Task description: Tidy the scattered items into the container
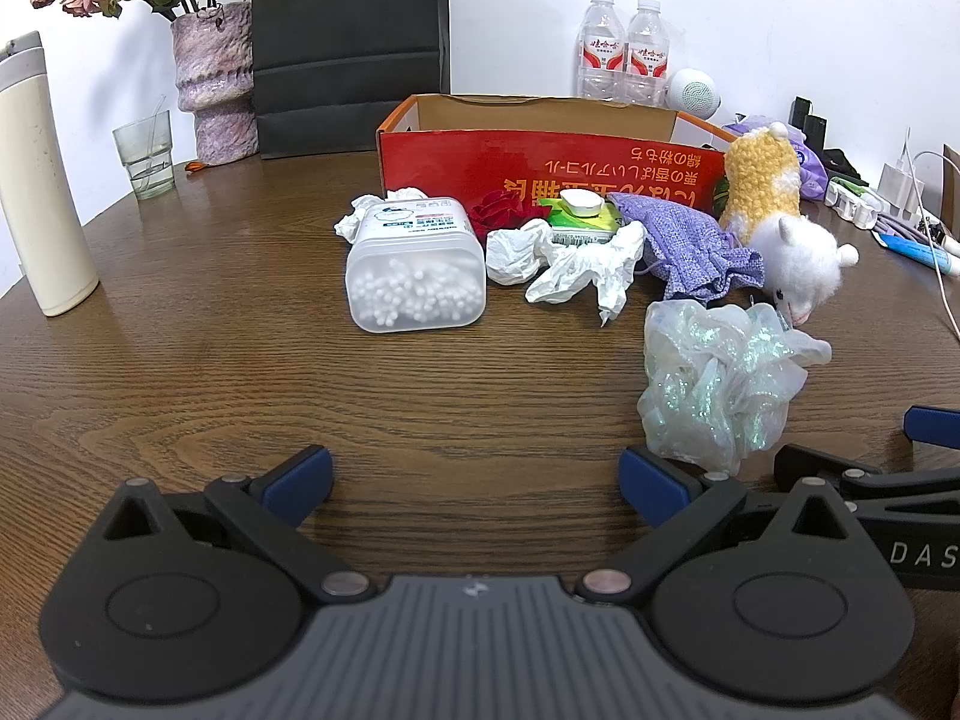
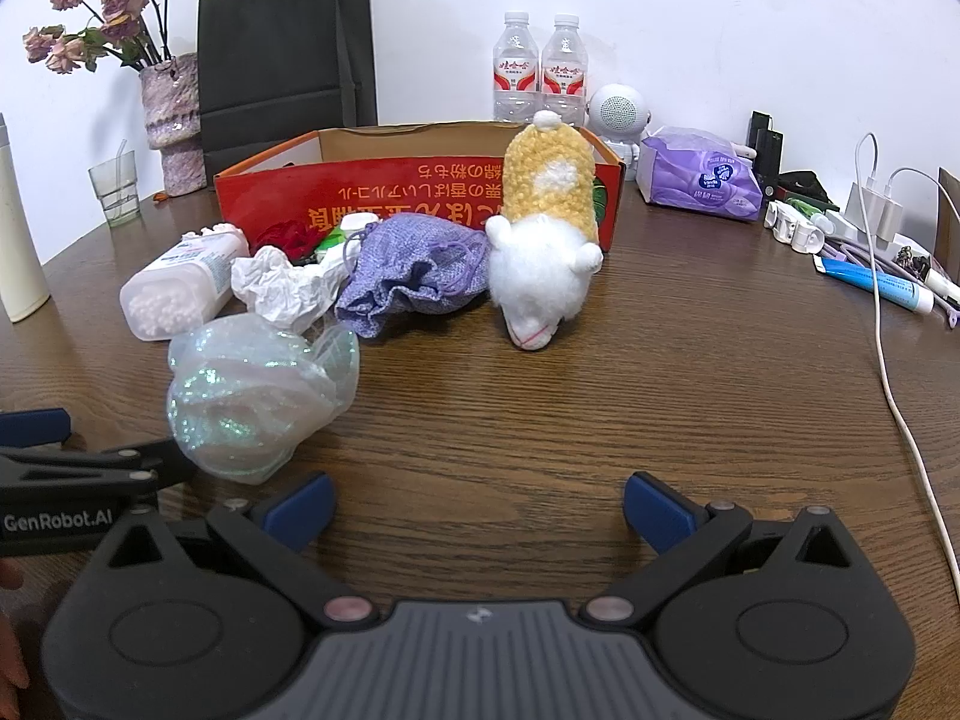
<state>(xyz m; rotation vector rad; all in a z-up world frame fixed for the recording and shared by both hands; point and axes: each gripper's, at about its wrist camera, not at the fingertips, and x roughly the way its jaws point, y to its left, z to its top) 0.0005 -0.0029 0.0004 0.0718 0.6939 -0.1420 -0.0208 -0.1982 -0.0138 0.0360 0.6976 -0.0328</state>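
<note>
Two grippers hover low over the near edge of a wooden table, side by side. The left gripper has its blue-padded jaws spread as wide as they go, with only bare wood between them; the right gripper is just as wide apart and holds nothing. At the far middle sits a red cardboard box, open at the top. In front of it lies the clutter: a cotton swab jar tipped on its side at the left, crumpled white tissue just right of it, a purple drawstring pouch, and a yellow-and-white plush toy leaning head-down against the box. A shimmery mesh bath pouf lies nearest, close to the left gripper's right jaw.
</note>
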